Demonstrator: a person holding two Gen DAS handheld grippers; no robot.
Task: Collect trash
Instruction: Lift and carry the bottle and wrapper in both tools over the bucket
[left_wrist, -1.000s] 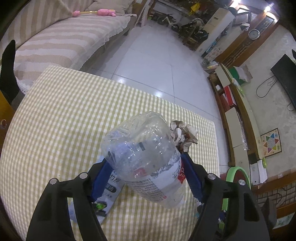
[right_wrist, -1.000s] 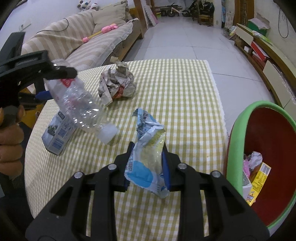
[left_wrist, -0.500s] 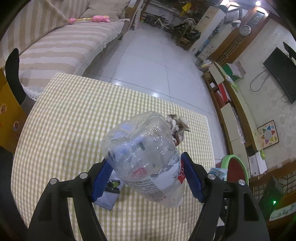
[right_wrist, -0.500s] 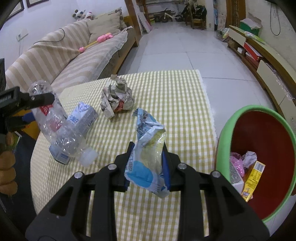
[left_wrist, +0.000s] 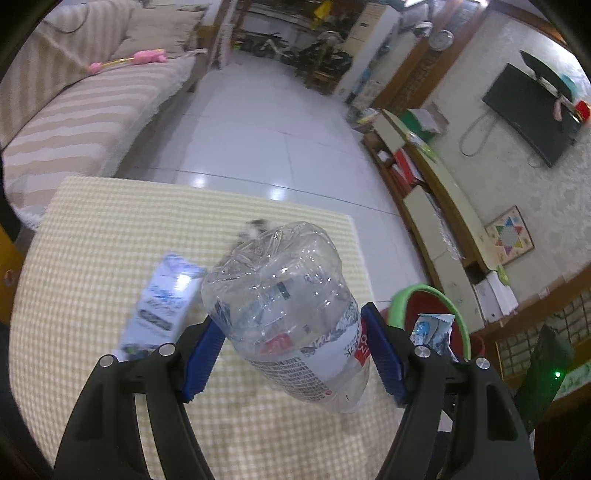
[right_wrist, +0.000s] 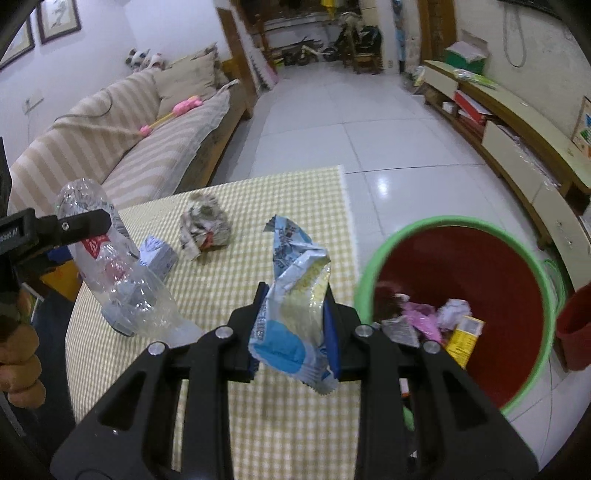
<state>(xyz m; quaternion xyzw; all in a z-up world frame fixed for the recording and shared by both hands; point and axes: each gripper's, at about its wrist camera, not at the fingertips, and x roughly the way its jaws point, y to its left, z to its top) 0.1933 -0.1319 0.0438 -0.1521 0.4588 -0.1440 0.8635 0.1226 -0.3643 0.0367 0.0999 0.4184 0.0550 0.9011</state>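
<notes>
The left tool (left_wrist: 291, 347) is clamped on a clear plastic bottle (left_wrist: 288, 314), its blue pads (left_wrist: 380, 354) pressing both sides, raised above the surface (left_wrist: 92, 240). The right tool (right_wrist: 293, 325) grips a crumpled snack wrapper (right_wrist: 291, 295) near the surface's right edge. The person's left hand (right_wrist: 18, 350) holds the left tool's handle.

Each black gripper (left_wrist: 291, 354) (right_wrist: 293, 328) has blue pads (left_wrist: 382, 354), silver screws (left_wrist: 420, 350).

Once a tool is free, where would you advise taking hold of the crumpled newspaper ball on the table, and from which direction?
Take the crumpled newspaper ball from above, closing across its middle. It sits as a loose lump, open all around; the small carton lies apart on its left, so the fingers should fit on either side.
</notes>
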